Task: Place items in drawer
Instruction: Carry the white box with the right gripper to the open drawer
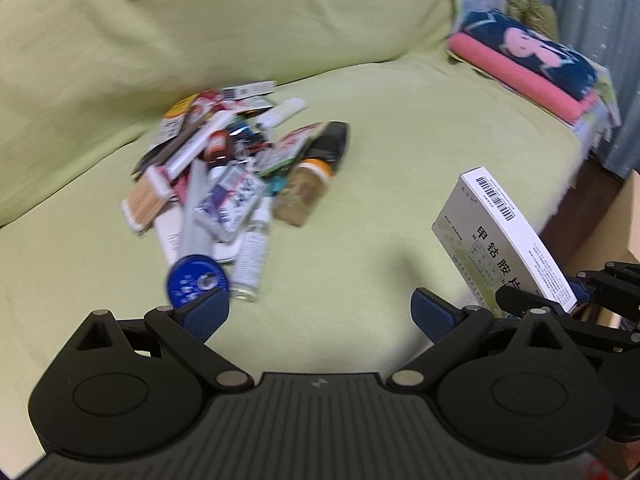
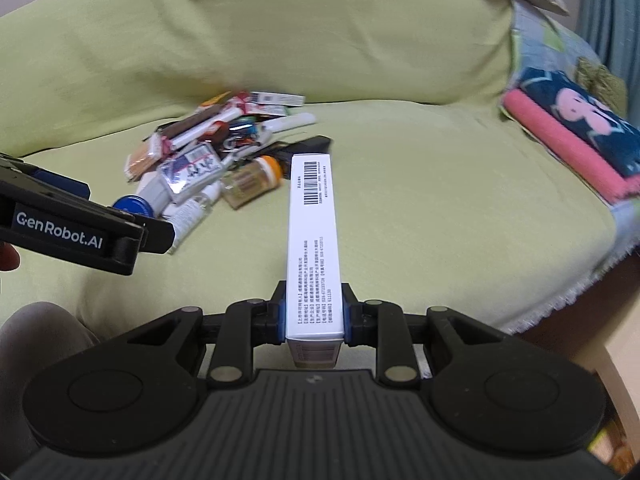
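My right gripper [image 2: 314,317] has its two blue pads pressed tight on a long white cardboard medicine box [image 2: 313,240] with a black barcode and small black print. The box sticks out forward from the pads, up in the air above the light green cloth-covered sofa seat [image 2: 420,200]. My left gripper [image 1: 320,312] is spread wide and has nothing between its blue pads. In the left wrist view I see the same white box to the right of the pile, tilted, with the right gripper's black fingers clamped on its lower end. The big pile of small things [image 1: 236,168] lies on the green seat, close to the sofa's back cushion [image 1: 200,20]. In that pile I can make out a round blue tin [image 1: 197,280] at the near edge, a brown jar with an orange lid [image 1: 306,188], a white tube [image 1: 282,113] at the far side, and a clear plastic bottle [image 1: 250,260] just beside the blue tin. The rest is too blurry to tell. Far to the right of the pile, at the end of the seat, sits a folded pink and dark blue cloth [image 1: 532,68]. I cannot see a drawer in either view.
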Available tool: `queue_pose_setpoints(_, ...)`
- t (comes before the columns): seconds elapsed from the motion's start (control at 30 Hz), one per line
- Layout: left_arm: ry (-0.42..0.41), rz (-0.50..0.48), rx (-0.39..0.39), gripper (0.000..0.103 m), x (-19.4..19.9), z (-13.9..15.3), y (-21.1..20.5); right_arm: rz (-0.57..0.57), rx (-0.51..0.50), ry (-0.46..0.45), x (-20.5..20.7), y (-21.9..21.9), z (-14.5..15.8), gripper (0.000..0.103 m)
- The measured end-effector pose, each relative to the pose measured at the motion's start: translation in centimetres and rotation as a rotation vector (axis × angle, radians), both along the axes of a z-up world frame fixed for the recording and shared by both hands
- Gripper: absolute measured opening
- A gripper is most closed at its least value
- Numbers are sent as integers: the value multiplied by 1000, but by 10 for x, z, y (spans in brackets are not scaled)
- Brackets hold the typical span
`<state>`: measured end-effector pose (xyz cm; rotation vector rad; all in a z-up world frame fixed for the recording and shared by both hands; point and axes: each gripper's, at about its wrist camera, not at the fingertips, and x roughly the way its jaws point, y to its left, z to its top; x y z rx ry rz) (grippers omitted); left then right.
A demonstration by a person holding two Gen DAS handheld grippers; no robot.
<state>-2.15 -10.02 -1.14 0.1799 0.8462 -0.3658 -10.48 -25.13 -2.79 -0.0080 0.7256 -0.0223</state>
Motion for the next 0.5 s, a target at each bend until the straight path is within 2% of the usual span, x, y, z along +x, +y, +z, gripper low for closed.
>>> queue_pose_setpoints(0.5, -4, -280, -29, 98, -52, 3, -72, -297, -26, -4, -91, -54, 8, 22)
